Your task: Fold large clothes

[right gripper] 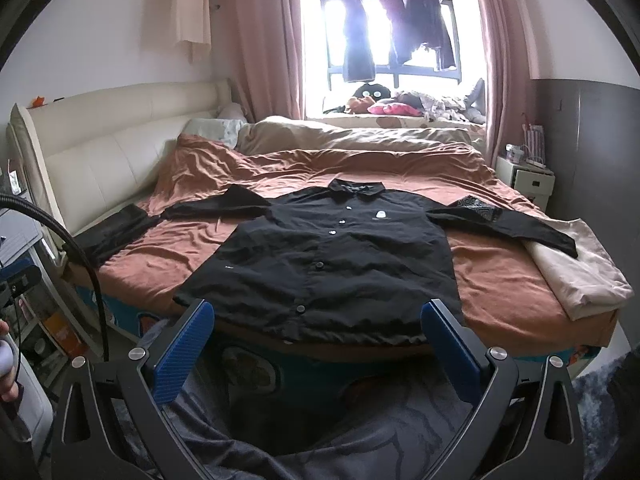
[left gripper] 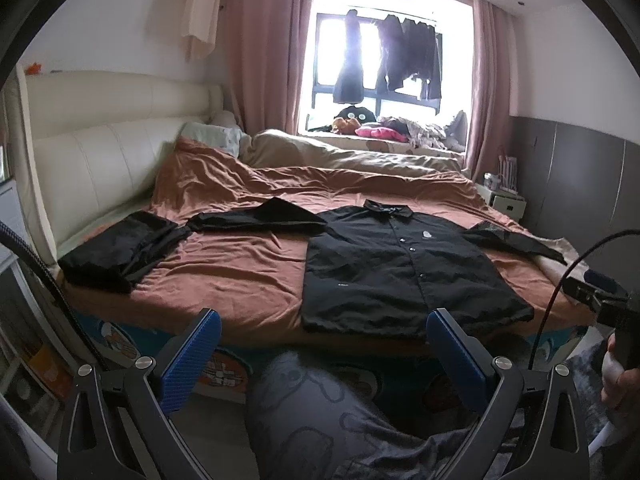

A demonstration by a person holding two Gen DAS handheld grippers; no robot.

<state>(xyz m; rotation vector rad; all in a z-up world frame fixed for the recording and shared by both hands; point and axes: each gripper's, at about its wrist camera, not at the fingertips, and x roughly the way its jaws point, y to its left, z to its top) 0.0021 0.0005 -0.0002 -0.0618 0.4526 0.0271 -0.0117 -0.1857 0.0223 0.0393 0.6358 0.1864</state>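
Left hand-held gripper (left gripper: 324, 334) wide open, empty, right hand-held gripper (right gripper: 318, 326) likewise, black shirt (right gripper: 332, 256) flat on bed (right gripper: 500, 280)

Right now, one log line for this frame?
stage: pre-fold | black shirt: spread flat on bed | left gripper: open | right gripper: open

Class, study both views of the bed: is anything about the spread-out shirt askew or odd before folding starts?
Yes. The black shirt lies flat and buttoned, but its hem overhangs the bed edge, and one sleeve drapes over a cream folded cloth rather than the sheet.
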